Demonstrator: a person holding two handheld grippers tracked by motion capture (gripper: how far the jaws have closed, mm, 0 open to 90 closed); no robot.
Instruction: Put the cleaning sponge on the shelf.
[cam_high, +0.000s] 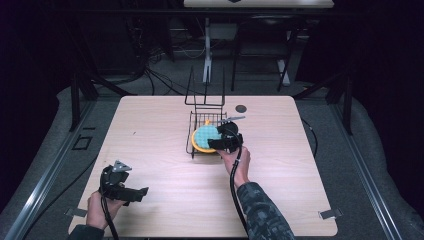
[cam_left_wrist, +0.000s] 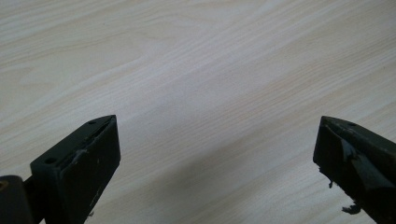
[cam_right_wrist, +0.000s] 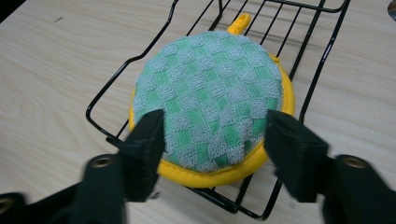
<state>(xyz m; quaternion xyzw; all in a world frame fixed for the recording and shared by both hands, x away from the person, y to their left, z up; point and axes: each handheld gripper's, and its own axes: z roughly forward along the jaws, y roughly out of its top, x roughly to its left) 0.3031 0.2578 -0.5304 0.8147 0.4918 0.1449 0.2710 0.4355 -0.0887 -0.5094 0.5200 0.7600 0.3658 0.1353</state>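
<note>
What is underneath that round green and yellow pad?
The round pad lies in a black wire rack standing on the wooden table. Rack wires run beneath it, with the table visible through them beyond its edge. The pad covers anything directly under its middle.

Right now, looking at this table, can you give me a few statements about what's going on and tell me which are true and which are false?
1. The round pad lies in the black wire rack. True.
2. The pad's top is red and blue. False: it is a green and grey check with a yellow rim.
3. The right gripper has its jaws clamped shut on the pad. False: the jaws stand apart over its near edge, not pressing it.
4. The left gripper is open over bare wood of the table. True.
5. The rack stands at the table's near left corner. False: in the high view it sits near the middle, toward the far side.
</note>
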